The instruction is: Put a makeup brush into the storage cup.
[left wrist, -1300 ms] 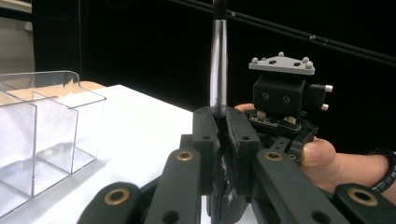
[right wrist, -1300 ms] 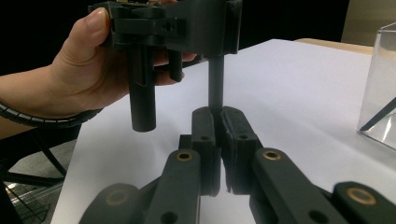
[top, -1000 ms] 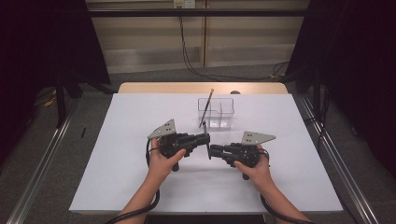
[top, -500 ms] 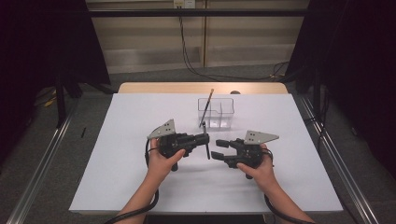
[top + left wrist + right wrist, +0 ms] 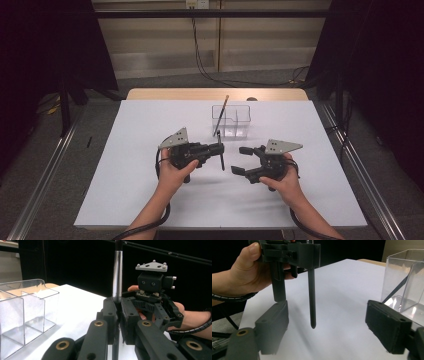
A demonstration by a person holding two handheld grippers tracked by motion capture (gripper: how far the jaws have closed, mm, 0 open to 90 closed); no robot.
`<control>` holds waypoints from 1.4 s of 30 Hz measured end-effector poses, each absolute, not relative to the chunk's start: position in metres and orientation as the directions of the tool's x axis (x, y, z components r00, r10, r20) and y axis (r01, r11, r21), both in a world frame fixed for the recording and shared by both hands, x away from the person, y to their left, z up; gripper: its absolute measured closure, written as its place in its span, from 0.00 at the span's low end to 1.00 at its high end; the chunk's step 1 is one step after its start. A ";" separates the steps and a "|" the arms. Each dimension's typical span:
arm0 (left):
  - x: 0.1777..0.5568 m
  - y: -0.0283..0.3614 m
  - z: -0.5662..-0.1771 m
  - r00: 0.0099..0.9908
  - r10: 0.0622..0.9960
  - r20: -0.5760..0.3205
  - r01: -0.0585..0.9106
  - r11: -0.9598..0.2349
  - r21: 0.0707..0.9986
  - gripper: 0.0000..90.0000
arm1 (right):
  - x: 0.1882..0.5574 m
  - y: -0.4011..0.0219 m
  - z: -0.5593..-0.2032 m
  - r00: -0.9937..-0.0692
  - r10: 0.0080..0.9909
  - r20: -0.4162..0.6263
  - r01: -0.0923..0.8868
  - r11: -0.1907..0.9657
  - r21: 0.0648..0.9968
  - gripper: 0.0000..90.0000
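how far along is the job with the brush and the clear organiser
Done: one thin brush already leans in the clear plastic divided organiser. In hand: the left gripper is clamped on a second brush with a black handle and silver ferrule, held upright above the white table. The right gripper has just been opening, nothing between its fingers. Left: this brush likely goes into the organiser too.
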State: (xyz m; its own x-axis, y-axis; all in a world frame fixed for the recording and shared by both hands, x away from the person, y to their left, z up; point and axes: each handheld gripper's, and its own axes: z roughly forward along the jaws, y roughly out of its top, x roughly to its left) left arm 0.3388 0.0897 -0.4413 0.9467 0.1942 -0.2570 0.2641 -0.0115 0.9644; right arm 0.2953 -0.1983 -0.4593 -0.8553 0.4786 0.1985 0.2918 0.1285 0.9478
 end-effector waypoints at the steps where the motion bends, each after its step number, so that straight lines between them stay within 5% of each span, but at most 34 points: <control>1: 0.339 0.089 -0.442 0.947 0.193 -0.257 0.264 -0.010 0.964 0.93 | 0.295 -0.199 -0.459 -0.855 0.480 0.197 0.293 0.133 0.947 0.18; 26: 0.339 0.093 -0.438 0.948 0.209 -0.239 0.249 -0.019 0.968 0.93 | 0.290 -0.226 -0.458 -0.846 0.502 0.177 0.296 0.167 0.941 0.02; 42: 0.342 0.092 -0.435 0.949 0.220 -0.228 0.239 -0.026 0.971 0.93 | 0.283 -0.251 -0.459 -0.829 0.535 0.165 0.302 0.178 0.937 0.02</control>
State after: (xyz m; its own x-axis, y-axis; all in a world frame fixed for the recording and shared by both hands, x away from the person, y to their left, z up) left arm 0.3422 0.0925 -0.4351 0.9486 0.2198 -0.2278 0.2391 -0.0258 0.9706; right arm 0.2833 -0.2513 -0.4589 -0.8288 0.5345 0.1655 0.3019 0.1783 0.9365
